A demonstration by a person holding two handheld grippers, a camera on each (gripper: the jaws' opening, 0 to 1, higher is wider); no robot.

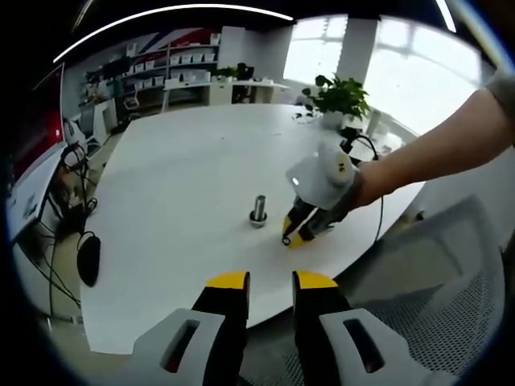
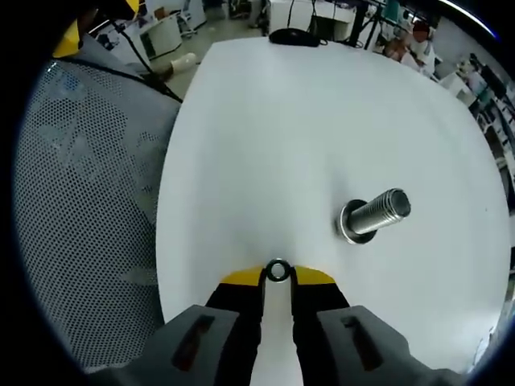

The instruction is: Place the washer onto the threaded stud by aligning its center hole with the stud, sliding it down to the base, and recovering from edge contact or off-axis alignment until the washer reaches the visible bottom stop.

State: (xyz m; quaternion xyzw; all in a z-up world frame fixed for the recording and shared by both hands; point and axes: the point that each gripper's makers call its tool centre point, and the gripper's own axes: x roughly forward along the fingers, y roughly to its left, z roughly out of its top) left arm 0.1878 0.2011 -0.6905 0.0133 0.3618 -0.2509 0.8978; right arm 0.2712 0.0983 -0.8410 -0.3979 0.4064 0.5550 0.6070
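Observation:
A short metal threaded stud (image 1: 258, 209) stands upright on its round base in the middle of the white table (image 1: 177, 201). My right gripper (image 1: 295, 235), held by a person's hand, sits low over the table just right of the stud. In the right gripper view a small metal washer (image 2: 278, 271) is pinched between the yellow fingertips of the right gripper (image 2: 278, 277). There the stud (image 2: 376, 214) lies ahead and to the right, apart from the washer. My left gripper (image 1: 272, 281) hovers back over the table's near edge, its jaws apart with nothing between them.
A grey mesh chair (image 1: 438, 281) stands at the table's edge, also seen in the right gripper view (image 2: 88, 201). A black computer mouse (image 1: 88, 259) and cables lie at the left end. A potted plant (image 1: 340, 96) stands at the far side.

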